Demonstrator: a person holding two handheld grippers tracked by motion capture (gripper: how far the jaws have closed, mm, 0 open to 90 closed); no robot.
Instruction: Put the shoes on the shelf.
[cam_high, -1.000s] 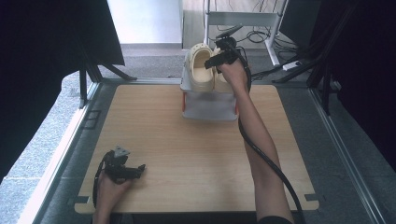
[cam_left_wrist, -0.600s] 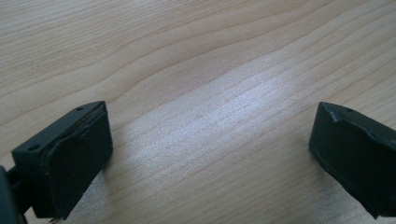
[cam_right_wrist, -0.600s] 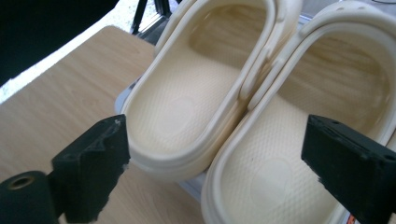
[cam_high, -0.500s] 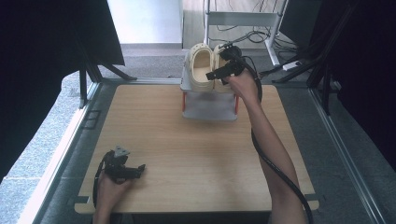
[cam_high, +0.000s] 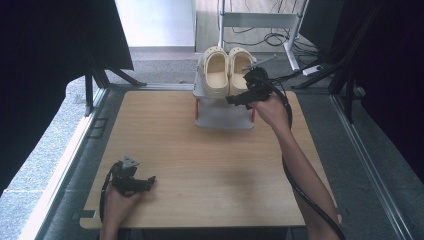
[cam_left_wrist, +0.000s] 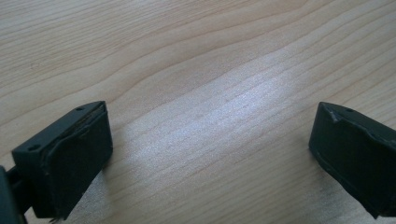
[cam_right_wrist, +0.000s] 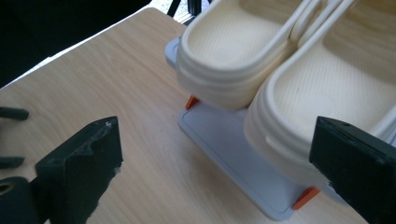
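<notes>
Two cream clogs, a left one (cam_high: 216, 70) and a right one (cam_high: 240, 65), sit side by side on top of a grey two-tier rack (cam_high: 222, 121) with orange posts at the table's far middle. My right gripper (cam_high: 239, 96) hovers just in front of the right clog's heel. Its jaws have just been opening and stand wide with nothing pressed between them. In the right gripper view (cam_right_wrist: 210, 168) the right clog's heel (cam_right_wrist: 299, 116) lies ahead near the right-hand jaw, and the left clog (cam_right_wrist: 229, 51) is farther off. My left gripper (cam_high: 147, 182) rests open on the wooden table (cam_left_wrist: 210, 70) at the near left.
The wooden tabletop (cam_high: 200, 155) stretches between the rack and the near edge. Behind the table stand a white metal frame (cam_high: 260, 20) and floor cables (cam_high: 270, 37). Dark curtains hang at both sides. A black cable (cam_high: 300, 190) trails along the right forearm.
The right hand has drawn back from the top of the clogs toward the near side and a little down, its jaws spreading. Both clogs stay on the rack. The left hand has not moved.
</notes>
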